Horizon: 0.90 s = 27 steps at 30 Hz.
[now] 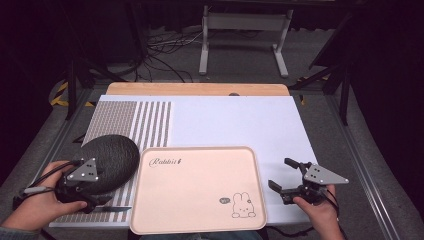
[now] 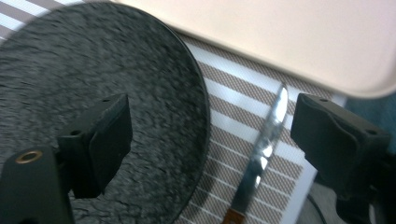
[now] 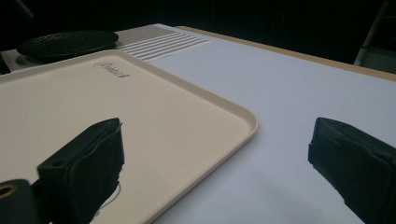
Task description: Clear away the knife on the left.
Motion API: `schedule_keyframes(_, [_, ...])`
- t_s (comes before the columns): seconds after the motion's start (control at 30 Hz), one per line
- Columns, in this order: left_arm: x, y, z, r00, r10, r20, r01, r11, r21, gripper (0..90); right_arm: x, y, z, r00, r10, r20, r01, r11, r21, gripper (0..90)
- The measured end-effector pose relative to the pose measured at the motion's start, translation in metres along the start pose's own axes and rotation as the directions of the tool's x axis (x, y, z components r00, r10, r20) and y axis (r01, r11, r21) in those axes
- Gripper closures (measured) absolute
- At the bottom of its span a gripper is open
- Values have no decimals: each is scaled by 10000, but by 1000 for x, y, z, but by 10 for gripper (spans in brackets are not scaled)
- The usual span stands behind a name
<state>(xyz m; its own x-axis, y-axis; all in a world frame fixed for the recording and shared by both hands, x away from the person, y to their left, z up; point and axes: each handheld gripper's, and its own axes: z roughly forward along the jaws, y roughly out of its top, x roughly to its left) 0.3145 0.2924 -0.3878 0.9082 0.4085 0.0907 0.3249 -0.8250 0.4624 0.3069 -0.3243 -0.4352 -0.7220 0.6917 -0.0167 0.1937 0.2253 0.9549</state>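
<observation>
We read the work in hand as table setting onto the pale pink rectangular plastic tray with a rabbit drawing (image 1: 197,187), and we judge it to be at its opening stage: the tray surface carries nothing. The left gripper (image 2: 210,140) hangs over the near left part of the worktop (image 1: 235,120), its fingers (image 2: 109,140) spread wide with no pad pressing on anything. Between them lie two candidates: the rim of the round dark grey textured plate (image 2: 93,93) under the left finger, and the metal table knife with a brown handle (image 2: 261,154) nearer the right finger. Both rest on the brown-and-white striped placemat (image 2: 233,107), the knife just beside the plate edge and close to the tray corner; we cannot tell which of the two the fingers are lined up for. In the high view the plate (image 1: 112,160) sits just left of the tray, and the knife (image 1: 112,208) lies below it near the worktop's front edge. The right gripper (image 1: 287,175) waits at the right of the tray over the white sheet, fingers (image 3: 88,158) fully apart and empty, one above the tray rim and one above the sheet. Remaining, in our judgement: closing on the chosen item, lifting it, placing it on the tray, then handling the other item.
</observation>
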Motion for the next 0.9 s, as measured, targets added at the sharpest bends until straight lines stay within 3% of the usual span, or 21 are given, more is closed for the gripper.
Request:
schedule_keyframes(0.07, [-3,1,1,9994,325,143,-330,9986,406,161,0,0,0,10000,23,4,-23,10000,-14,41])
schedule_keyframes(0.2, [-5,0,2,9952,785,591,-823,9944,659,183,0,-1,1,10000,50,-4,-50,10000,61,41])
schedule_keyframes(0.3, [-6,-2,3,9932,886,753,-948,9919,841,199,1,-1,2,10000,27,-34,-27,9999,118,50])
schedule_keyframes(0.33, [-6,-5,5,9901,1053,933,-1150,9877,1057,208,1,-1,2,10000,-7,-67,7,9999,128,52])
schedule_keyframes(0.5, [-8,-10,8,9840,1219,1297,-1420,9770,1591,262,2,-1,2,10000,-21,-88,23,9999,156,53])
schedule_keyframes(0.57, [-8,-12,9,9819,1293,1381,-1563,9658,2070,286,2,-1,2,9999,-23,-117,24,9999,143,53])
schedule_keyframes(0.63, [-9,-12,10,9810,1433,1307,-1746,9458,2737,306,2,-1,2,9999,-22,-140,24,9999,146,53])
schedule_keyframes(0.67, [-9,-12,10,9810,1433,1307,-1746,9458,2737,315,2,-1,2,9999,-30,-148,32,9999,147,54])
schedule_keyframes(0.7, [-10,-13,11,9810,1442,1297,-1768,9397,2926,326,2,-1,2,9999,-52,-157,55,9999,150,55])
schedule_keyframes(0.73, [-9,-12,12,9769,1585,1431,-1979,9236,3282,338,2,-1,2,9998,-88,-171,91,9998,150,56])
schedule_keyframes(0.87, [-8,-14,14,9746,1637,1526,-2097,9066,3663,370,3,-1,3,9997,-116,-214,119,9998,184,58])
schedule_keyframes(0.9, [-8,-14,14,9746,1637,1526,-2097,9066,3663,378,3,-1,2,9997,-114,-225,118,9998,177,58])
